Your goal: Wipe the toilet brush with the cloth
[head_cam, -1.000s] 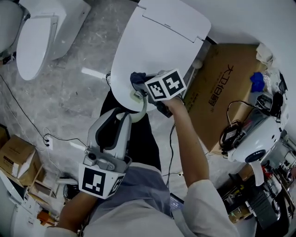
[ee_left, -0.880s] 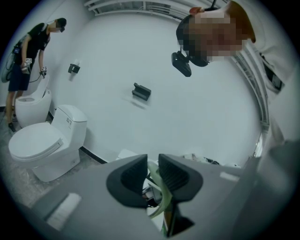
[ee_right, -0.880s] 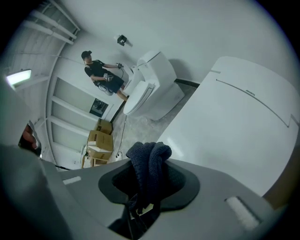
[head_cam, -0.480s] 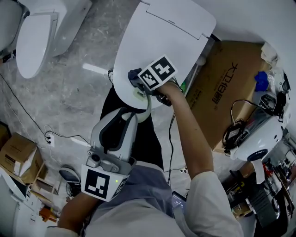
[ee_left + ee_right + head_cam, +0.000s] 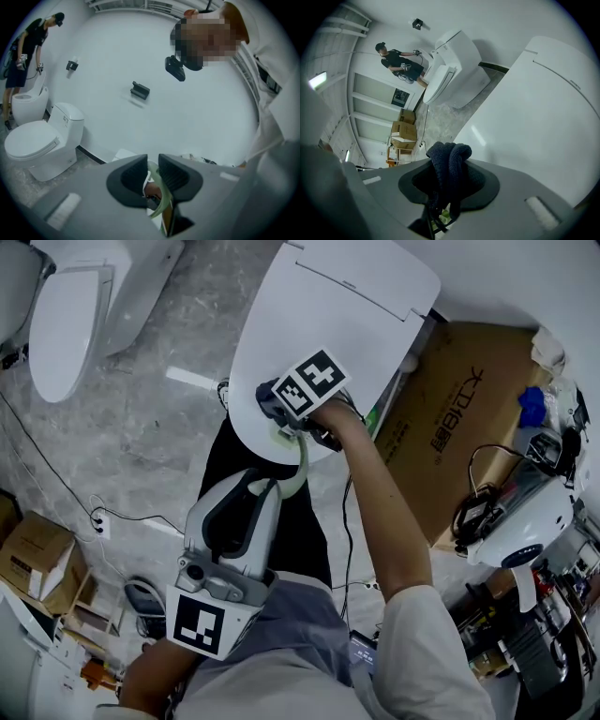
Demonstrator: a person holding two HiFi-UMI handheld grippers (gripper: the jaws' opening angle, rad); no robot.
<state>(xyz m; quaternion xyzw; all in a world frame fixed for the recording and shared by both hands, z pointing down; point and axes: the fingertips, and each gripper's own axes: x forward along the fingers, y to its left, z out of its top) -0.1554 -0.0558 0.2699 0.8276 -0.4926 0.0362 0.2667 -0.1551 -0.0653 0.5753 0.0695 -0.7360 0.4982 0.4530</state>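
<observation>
Left gripper (image 5: 151,164) first: it sits at six o'clock from the centre of the head view, nose aimed up toward twelve. Its jaws are squeezed down to a narrow slit on the pale green handle of the toilet brush (image 5: 303,463). The handle runs straight through that slit, both pads on it.

Right gripper (image 5: 449,183) comes in from about four o'clock along the outstretched arm, marker cube up. Its jaws are clamped onto a bunched dark blue cloth (image 5: 451,161), and the wad bulges out over both tips. A sliver of pale green shows just beneath the cloth in the right gripper view.

From above, the cloth sits at the upper end of the brush handle, at twelve o'clock from the left gripper. It looks to be touching the handle, though I can't see the contact itself.

All this hangs over the near rim of a white toilet (image 5: 328,306) with its lid shut. A cardboard box (image 5: 450,427) lies at three o'clock, a second toilet (image 5: 66,334) at ten. A person (image 5: 399,63) in dark clothes stands by another toilet in the background.
</observation>
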